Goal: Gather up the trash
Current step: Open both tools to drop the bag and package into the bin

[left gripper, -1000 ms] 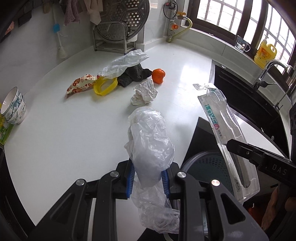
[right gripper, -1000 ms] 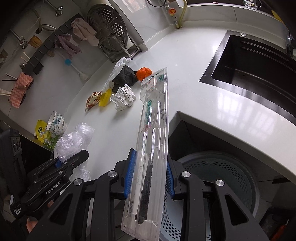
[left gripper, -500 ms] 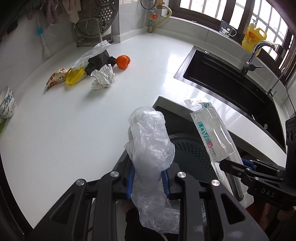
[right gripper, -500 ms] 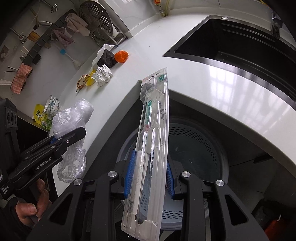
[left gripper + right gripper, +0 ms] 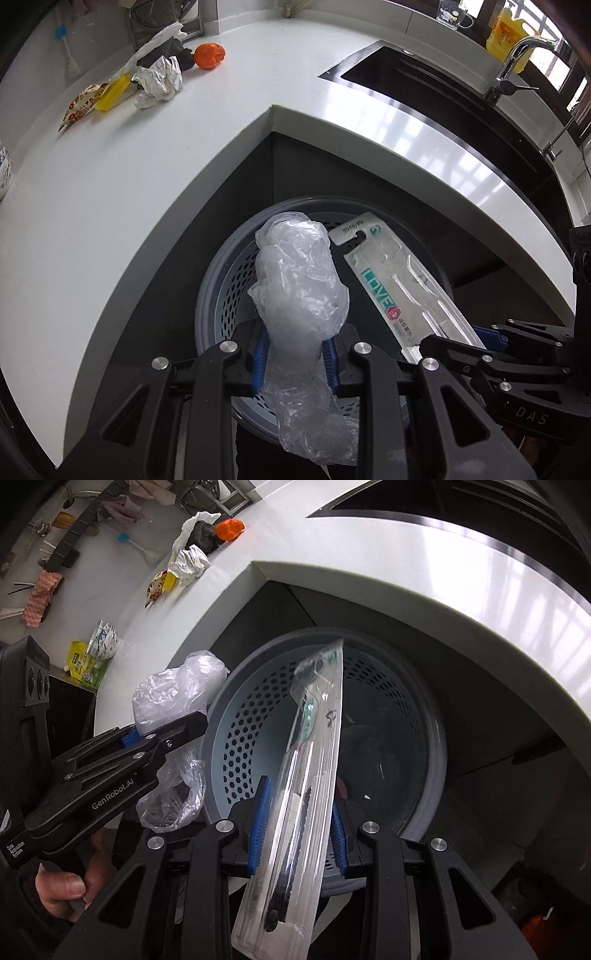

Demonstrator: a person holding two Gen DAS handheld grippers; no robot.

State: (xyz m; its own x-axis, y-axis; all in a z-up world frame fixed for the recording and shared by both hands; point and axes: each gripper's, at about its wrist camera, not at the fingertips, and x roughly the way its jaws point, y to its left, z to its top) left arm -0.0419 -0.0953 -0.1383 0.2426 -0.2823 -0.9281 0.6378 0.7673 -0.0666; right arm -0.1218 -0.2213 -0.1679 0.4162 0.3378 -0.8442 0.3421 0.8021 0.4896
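My left gripper is shut on a crumpled clear plastic bag and holds it over the grey perforated trash bin below the counter corner. My right gripper is shut on a long clear toothbrush package, also above the bin. The package shows in the left wrist view, and the bag in the right wrist view. More trash lies on the white counter: crumpled white paper, an orange object, a yellow item and a patterned wrapper.
A black sink with a chrome faucet is set in the counter at right. A yellow bottle stands on the sill. A metal rack stands at the counter's back. Bowls sit at the counter's left end.
Both grippers have moved back from the counter and down over the trash bin, each still holding its item. The bin now fills the centre of both views.
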